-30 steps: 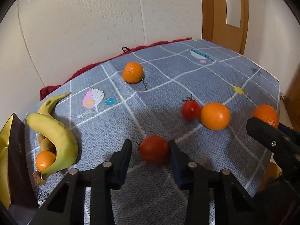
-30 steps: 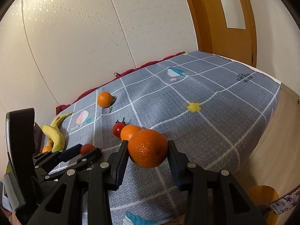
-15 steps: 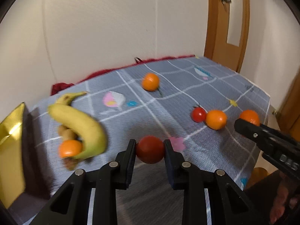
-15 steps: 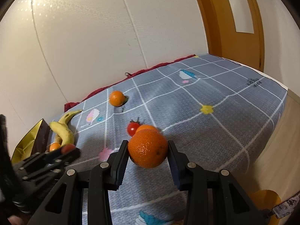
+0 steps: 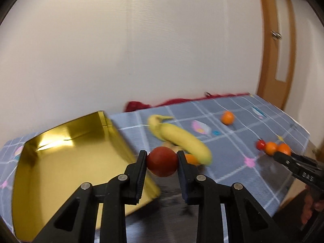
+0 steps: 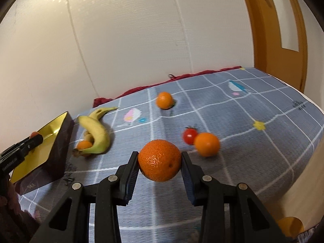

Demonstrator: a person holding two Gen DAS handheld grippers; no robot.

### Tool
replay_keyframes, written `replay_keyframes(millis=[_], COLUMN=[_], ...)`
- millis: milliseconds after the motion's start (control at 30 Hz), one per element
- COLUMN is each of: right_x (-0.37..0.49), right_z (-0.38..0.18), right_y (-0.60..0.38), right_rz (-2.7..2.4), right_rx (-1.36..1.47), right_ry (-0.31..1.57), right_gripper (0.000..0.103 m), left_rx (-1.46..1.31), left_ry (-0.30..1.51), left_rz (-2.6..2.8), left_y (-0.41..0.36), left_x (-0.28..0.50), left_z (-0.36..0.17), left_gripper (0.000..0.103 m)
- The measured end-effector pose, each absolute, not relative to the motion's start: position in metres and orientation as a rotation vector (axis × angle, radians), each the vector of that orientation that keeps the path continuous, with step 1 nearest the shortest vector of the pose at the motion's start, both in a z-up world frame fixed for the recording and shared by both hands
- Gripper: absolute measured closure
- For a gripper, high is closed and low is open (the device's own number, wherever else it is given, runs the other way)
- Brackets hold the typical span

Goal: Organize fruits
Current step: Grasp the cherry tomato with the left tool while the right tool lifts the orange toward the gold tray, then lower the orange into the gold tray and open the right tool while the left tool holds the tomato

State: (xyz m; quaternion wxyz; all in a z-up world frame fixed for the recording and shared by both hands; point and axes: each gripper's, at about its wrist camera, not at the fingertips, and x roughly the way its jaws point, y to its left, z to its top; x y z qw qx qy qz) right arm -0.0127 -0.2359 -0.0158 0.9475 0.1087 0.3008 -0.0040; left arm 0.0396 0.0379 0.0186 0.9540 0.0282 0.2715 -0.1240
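Your left wrist camera looks along its fingers from above the gold box (image 5: 60, 162), close to it, toward the wall. Your right wrist camera sits further right, above the grey checked cloth (image 6: 232, 121). Both views share the banana (image 5: 182, 139) (image 6: 97, 133), the far orange (image 5: 227, 117) (image 6: 164, 100) and the door (image 5: 277, 40) (image 6: 279, 30).

text: none legible | tongs (image 5: 301, 175) marking (embossed) blurred

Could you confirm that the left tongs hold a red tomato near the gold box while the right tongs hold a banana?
Not quite: the right tongs hold an orange, as the right wrist view shows. The banana lies on the cloth. The left tongs do hold the red tomato near the gold box.
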Motion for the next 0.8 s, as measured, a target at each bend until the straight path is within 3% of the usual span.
replay_keyframes(millis=[400,800], right_x=[0.018,0.050], right_z=[0.001,0.013], right_y=[-0.157,-0.009], right_rz=[0.239,0.510], right_rx=[0.191,-0.085], right_ry=[0.639,0.614], right_gripper=[0.062,0.062], left_rx=[-0.115,-0.164], left_ry=[0.563,0.664], left_rz=[-0.024,0.164], left_y=[0.121,0.188], left_x=[0.044,0.045], left_z=[0.014,-0.003], left_gripper=[0.073,0.073])
